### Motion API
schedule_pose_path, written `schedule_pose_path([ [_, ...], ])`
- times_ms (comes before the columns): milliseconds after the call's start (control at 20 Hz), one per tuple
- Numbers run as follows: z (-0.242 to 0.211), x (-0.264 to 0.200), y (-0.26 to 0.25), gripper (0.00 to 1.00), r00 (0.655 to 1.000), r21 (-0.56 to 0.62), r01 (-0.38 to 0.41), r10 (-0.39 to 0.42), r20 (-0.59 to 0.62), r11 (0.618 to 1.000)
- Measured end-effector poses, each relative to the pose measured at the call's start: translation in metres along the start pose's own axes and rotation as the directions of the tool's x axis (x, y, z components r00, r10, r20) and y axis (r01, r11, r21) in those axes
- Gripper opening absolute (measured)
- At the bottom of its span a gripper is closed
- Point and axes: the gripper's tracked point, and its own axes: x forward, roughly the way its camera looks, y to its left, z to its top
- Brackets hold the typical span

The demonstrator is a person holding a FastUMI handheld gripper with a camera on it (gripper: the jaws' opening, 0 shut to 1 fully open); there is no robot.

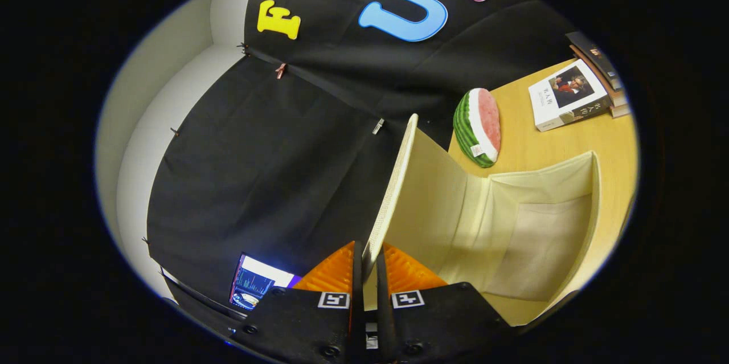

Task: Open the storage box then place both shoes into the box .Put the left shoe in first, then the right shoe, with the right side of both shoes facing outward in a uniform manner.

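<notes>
1. gripping the edge of the lid [393,182], the gripper [369,273] has both fingers pressed on it, one on each side, with only the thin flap between them.
2. the lid stands raised, swung up from the cream storage box [547,227], which lies open just ahead of the fingers on the wooden table [535,150].
3. the inside of the box shows bare fabric walls and floor; no shoe can be seen in it.
4. beyond the box, a watermelon slice toy [478,127] rests on the table, near the lid's far end.
5. farther off, a book [566,96] lies flat, with a stack of books [603,70] just beside it.
6. a lit screen [256,284] shows close beside the fingers, on the side away from the box.
</notes>
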Motion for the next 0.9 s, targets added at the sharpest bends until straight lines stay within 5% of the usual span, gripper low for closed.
schedule_pose_path([
  [150, -0.009, 0.020, 0.002, 0.18, 1.000, -0.024, 0.001, -0.002, -0.026, 1.000],
  [300, -0.021, 0.035, 0.001, 0.37, 0.998, -0.027, 0.011, -0.013, -0.057, 1.000],
  [500, -0.034, 0.039, -0.008, 0.92, 0.997, -0.054, 0.040, -0.044, -0.071, 0.998],
  [900, -0.009, -0.035, -0.035, 0.96, 0.988, -0.179, 0.148, -0.136, 0.073, 0.973],
])
